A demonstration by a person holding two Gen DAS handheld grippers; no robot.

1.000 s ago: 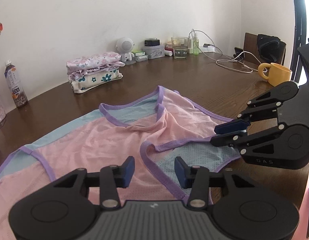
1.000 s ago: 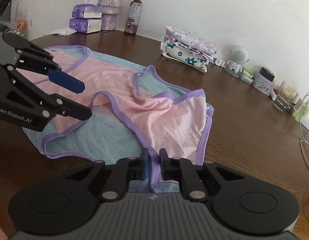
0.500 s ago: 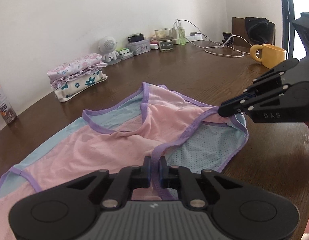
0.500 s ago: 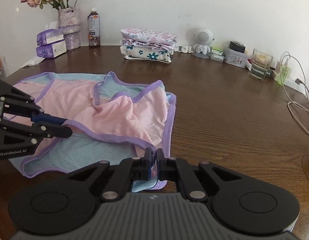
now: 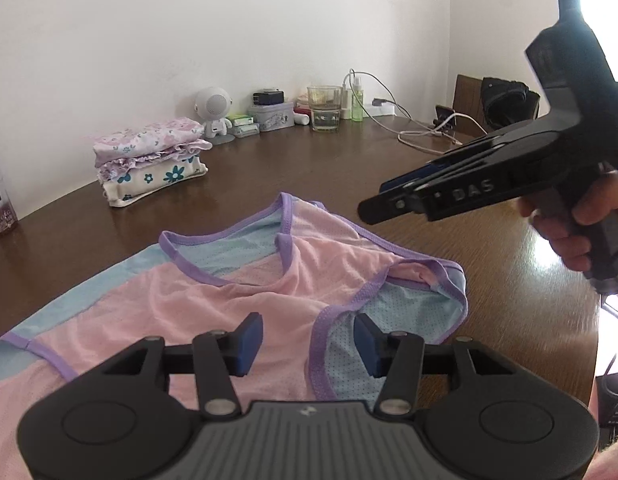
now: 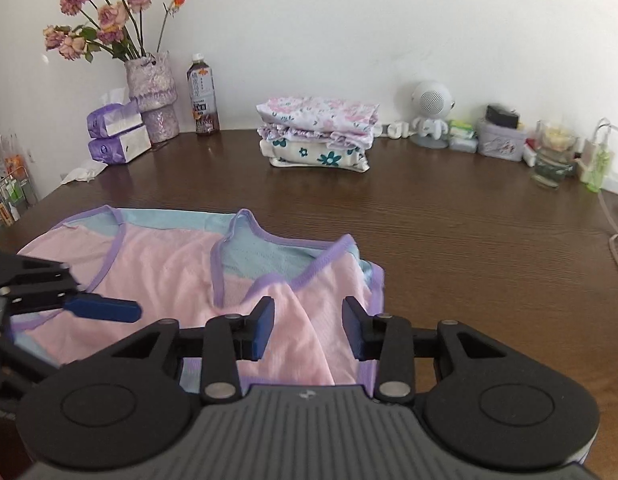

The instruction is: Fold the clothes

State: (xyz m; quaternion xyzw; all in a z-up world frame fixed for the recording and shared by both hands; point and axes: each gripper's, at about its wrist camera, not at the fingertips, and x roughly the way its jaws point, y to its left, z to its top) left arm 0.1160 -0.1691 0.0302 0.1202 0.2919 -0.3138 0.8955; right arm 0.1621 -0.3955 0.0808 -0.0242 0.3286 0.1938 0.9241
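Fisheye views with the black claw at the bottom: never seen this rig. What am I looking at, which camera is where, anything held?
No robot here. A person holds a two-finger gripper in each hand, and each gripper carries a fisheye camera looking along its fingers.

The left wrist view shows the left gripper at the bottom, jaws open, holding nothing. The right gripper crosses the upper right of that view, gripped by the person's hand.

The right wrist view shows the right gripper, also open and empty.

On the dark brown wooden table lies a pink and light blue mesh garment with purple trim, partly folded. Behind it sits a stack of folded floral clothes, with a vase of dried roses, a drink bottle and small clutter by the wall.
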